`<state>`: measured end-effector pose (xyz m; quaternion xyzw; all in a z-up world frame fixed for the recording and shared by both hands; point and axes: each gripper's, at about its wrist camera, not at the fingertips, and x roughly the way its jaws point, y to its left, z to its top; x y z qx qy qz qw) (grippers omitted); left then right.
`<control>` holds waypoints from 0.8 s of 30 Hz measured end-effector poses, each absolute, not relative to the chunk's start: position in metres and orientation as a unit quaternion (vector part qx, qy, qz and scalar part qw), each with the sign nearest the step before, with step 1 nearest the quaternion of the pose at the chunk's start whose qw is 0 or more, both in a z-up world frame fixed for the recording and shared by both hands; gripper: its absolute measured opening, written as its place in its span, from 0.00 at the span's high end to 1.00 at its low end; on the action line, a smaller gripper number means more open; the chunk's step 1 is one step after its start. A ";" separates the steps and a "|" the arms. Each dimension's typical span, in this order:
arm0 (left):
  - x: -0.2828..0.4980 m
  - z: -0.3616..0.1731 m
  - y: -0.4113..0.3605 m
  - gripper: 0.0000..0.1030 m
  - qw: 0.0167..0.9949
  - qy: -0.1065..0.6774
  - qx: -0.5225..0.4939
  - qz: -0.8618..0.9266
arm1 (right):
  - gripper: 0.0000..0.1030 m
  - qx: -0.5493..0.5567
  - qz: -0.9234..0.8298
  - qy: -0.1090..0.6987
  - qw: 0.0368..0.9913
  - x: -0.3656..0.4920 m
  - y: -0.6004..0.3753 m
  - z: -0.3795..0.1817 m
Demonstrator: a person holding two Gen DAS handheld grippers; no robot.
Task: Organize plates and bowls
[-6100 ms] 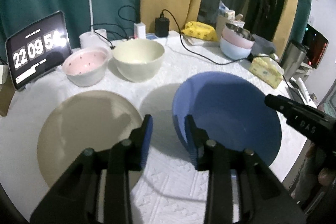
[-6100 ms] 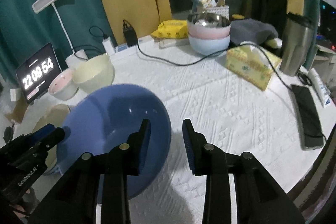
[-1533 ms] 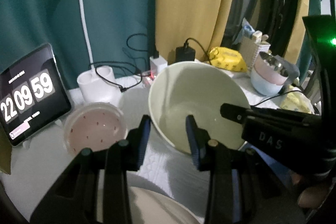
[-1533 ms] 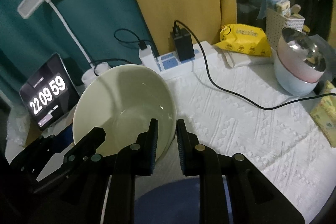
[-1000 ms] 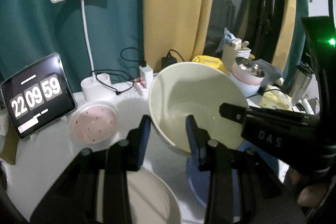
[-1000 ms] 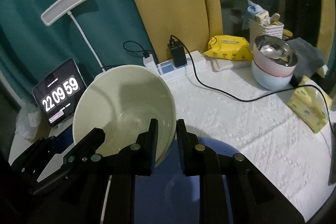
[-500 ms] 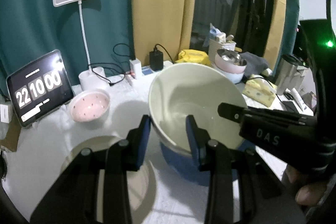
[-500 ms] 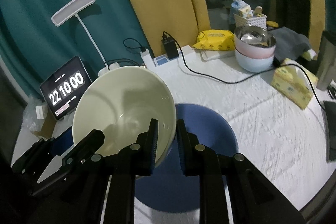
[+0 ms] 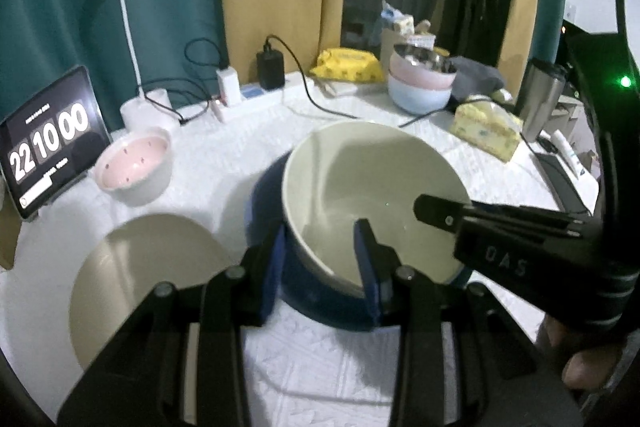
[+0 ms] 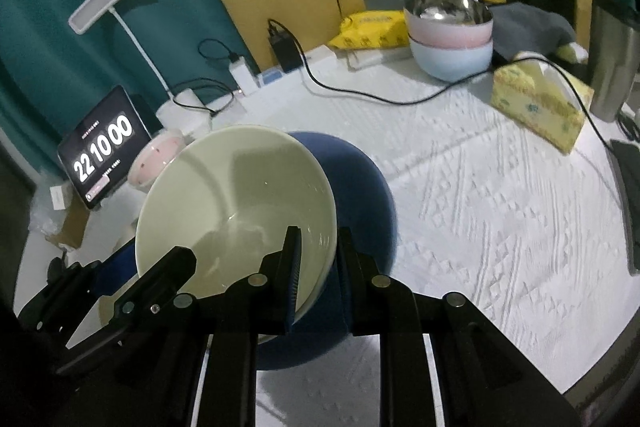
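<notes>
The left black 2-finger gripper (image 9: 320, 253) points downward, its blue-padded jaws clamped across the near rim of a pale cream bowl (image 9: 372, 183). The right black 2-finger gripper (image 10: 317, 261) points downward, jaws narrowly set, clamped on the opposite rim.

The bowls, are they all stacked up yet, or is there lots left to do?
Partly. Both grippers, left and right, hold the cream bowl by its rim, over the blue bowl, seemingly about to nest it. Whether it rests inside yet is unclear. The pink bowl and the beige plate sit apart on the table, unstacked.
</notes>
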<state>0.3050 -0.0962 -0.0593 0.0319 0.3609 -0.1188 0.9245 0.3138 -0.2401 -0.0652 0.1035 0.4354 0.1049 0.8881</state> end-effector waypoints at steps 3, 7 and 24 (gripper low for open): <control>0.308 -0.067 -0.101 0.65 0.921 0.369 0.036 -0.116 | 0.81 0.101 0.103 0.441 0.886 0.316 -0.244 -0.072; 0.312 -0.073 -0.103 0.65 0.918 0.377 0.039 -0.113 | 0.81 0.091 0.098 0.444 0.886 0.319 -0.243 -0.076; 0.309 -0.058 -0.084 0.64 0.927 0.357 0.029 -0.113 | 0.75 0.053 0.073 0.407 0.909 0.317 -0.237 -0.050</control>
